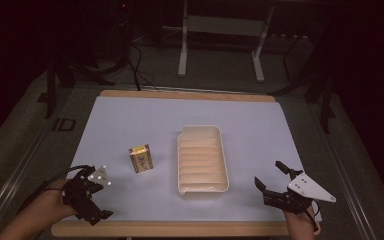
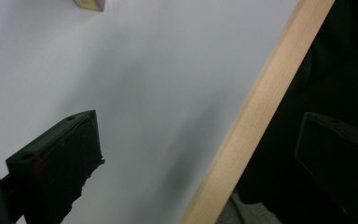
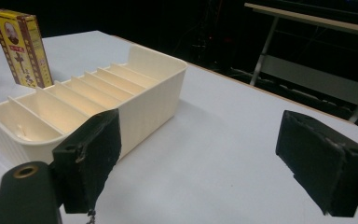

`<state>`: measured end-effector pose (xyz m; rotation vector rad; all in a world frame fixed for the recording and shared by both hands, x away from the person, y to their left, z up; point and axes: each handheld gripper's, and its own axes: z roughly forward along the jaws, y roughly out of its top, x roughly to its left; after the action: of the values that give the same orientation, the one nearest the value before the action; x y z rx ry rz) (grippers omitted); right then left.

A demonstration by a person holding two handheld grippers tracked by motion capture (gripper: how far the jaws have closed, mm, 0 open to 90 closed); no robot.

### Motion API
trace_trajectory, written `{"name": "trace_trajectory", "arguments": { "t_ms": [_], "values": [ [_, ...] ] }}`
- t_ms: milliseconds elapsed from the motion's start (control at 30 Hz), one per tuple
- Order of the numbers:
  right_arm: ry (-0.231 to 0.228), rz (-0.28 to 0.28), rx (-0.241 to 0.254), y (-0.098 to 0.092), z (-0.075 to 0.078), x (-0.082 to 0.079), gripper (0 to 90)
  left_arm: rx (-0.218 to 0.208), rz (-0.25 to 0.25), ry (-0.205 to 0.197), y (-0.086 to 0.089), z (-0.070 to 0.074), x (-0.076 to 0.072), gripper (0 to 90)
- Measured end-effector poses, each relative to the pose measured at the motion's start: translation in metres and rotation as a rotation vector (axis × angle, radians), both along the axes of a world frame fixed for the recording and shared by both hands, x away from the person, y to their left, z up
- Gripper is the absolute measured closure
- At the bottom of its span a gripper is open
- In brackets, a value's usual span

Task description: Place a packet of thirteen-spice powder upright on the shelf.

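box: small yellow box stands upright on the table, just left of the tray, not touching it
box axis: long axis vertical; printed face towards the person's side, turned a bit
tray: cream, ribbed into slots, long axis runs away from the person; slots look empty
L tongs: near-left corner of table, by the wooden front edge; jaws wide apart, nothing between
R tongs: near-right corner, right of the tray; jaws wide apart, nothing between
box vs L tongs: ahead and to the right, near, no obstacle between. In the left gripper view the box is just a corner at top edge, so tongs aim off it, towards the table edge
box vs R tongs: across the tray; in the right gripper view the box sits behind the tray
nearer hand: left, imo
next move calls for: L tongs swing round to face box, then come in low and pinch across its narrow sides; box is tall + thin, likely tips if nudged
R tongs: better placed for steadying tray, my guess
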<state>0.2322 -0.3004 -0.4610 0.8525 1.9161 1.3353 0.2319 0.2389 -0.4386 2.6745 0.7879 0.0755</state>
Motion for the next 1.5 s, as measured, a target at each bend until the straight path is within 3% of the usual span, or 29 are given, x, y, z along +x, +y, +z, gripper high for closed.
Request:
{"name": "trace_trajectory", "arguments": {
  "t_ms": [200,300,333,367,433,500,600,667,800,833,900,967,1067,1200,1333,1367,1500],
  "values": [
    [-0.001,-0.001,0.002,-0.001,0.000,-0.001,14.2,-0.010,0.033,0.047,0.002,0.002,0.009,0.5],
    [0.002,0.002,0.000,-0.001,-0.001,0.000,14.2,-0.002,0.010,0.097,0.000,0.001,0.010,0.5],
    [0.002,0.002,0.000,-0.001,-0.001,0.000,14.2,-0.002,0.010,0.097,0.000,0.001,0.010,0.5],
    [0.003,0.002,-0.001,-0.001,-0.001,0.000,14.2,-0.005,-0.019,0.116,-0.001,0.001,0.011,0.5],
    [0.001,0.002,-0.001,-0.001,-0.001,0.000,14.2,0.020,-0.019,0.113,-0.002,0.003,0.012,0.6],
    [0.000,-0.001,-0.002,-0.001,-0.001,0.000,14.2,0.035,0.001,0.163,-0.002,0.005,0.016,0.6],
    [0.002,-0.001,-0.002,-0.001,-0.001,0.000,14.2,0.087,0.043,0.196,-0.003,0.007,0.021,0.6],
    [0.002,0.002,0.000,-0.002,-0.001,0.000,14.2,0.079,0.047,0.226,-0.002,0.009,0.025,0.5],
    [0.003,0.004,-0.004,-0.001,-0.001,-0.001,14.2,0.091,0.035,0.221,-0.003,0.014,0.027,0.5],
    [0.000,0.004,-0.006,-0.001,-0.001,-0.001,14.2,0.095,0.007,0.198,-0.003,0.018,0.028,0.5],
    [-0.001,0.004,-0.007,-0.001,-0.001,-0.001,14.2,0.083,0.008,0.205,-0.003,0.020,0.029,0.5],
    [-0.001,0.005,-0.007,-0.001,-0.001,-0.001,14.2,0.088,-0.009,0.166,-0.004,0.023,0.031,0.5],
    [-0.001,0.007,-0.007,-0.001,-0.001,-0.001,14.2,0.101,-0.024,0.152,-0.006,0.026,0.034,0.5],
    [0.005,0.016,-0.003,0.000,-0.001,-0.001,14.2,0.150,-0.026,0.182,-0.010,0.026,0.041,0.5],
    [-0.004,0.027,-0.006,0.001,0.000,-0.002,14.2,0.138,-0.042,0.187,-0.014,0.030,0.047,0.5],
    [-0.007,0.029,-0.011,0.002,0.000,-0.002,14.2,0.132,-0.051,0.172,-0.016,0.031,0.048,0.6],
    [-0.005,0.028,-0.022,0.002,-0.001,-0.002,14.2,0.146,-0.058,0.171,-0.019,0.032,0.054,0.5]
  ]
}}
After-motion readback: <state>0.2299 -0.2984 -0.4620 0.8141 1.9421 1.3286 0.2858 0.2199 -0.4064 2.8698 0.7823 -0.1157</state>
